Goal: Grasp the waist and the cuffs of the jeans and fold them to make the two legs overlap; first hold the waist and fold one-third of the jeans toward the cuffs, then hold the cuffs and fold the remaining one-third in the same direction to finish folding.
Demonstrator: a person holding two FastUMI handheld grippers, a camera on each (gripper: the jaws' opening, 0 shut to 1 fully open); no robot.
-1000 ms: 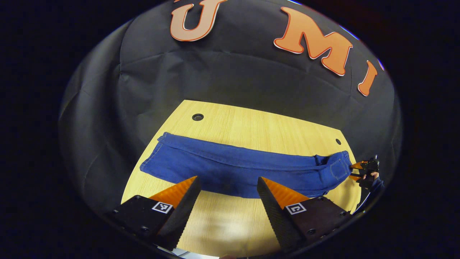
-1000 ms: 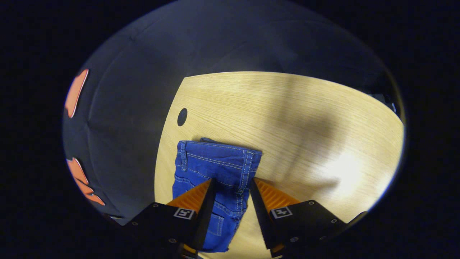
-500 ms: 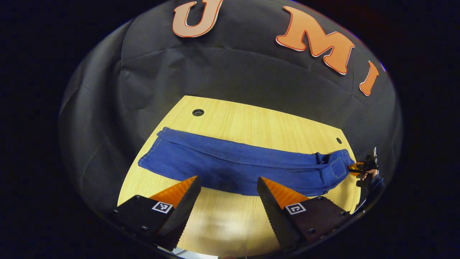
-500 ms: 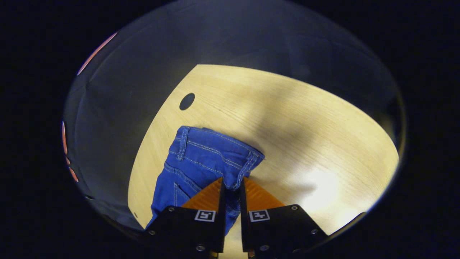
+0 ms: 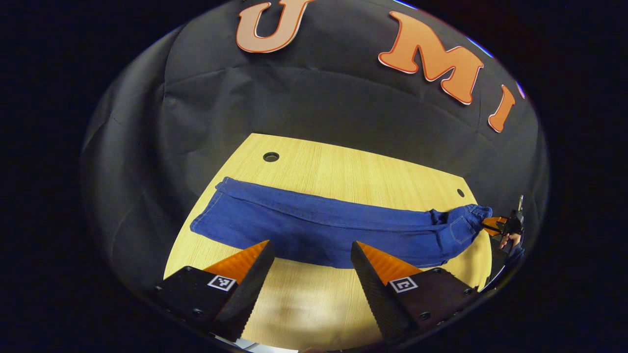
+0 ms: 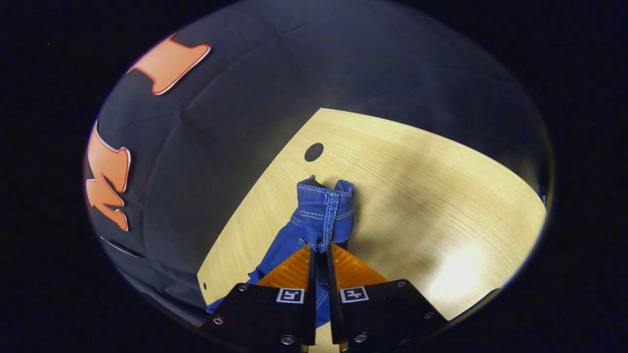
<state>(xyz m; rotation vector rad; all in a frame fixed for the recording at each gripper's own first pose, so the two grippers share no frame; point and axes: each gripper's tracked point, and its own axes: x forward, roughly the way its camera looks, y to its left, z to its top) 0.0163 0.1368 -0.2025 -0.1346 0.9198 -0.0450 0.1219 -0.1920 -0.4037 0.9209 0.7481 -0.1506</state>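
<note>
right gripper (image 6: 320, 251): fingers pinched tight on the waist (image 6: 325, 212) of the jeans (image 5: 314, 230), lifting it off the table (image 5: 343, 171) | left gripper (image 5: 310, 262): fingers wide apart, holding nothing, above the table just in front of the jeans | jeans: stretched long across the table, cuffs (image 5: 208, 211) lying flat

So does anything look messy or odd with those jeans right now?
Only the waist: the right gripper pinches it, so it stands bunched up off the table. The rest of the jeans lie flat and straight.
</note>
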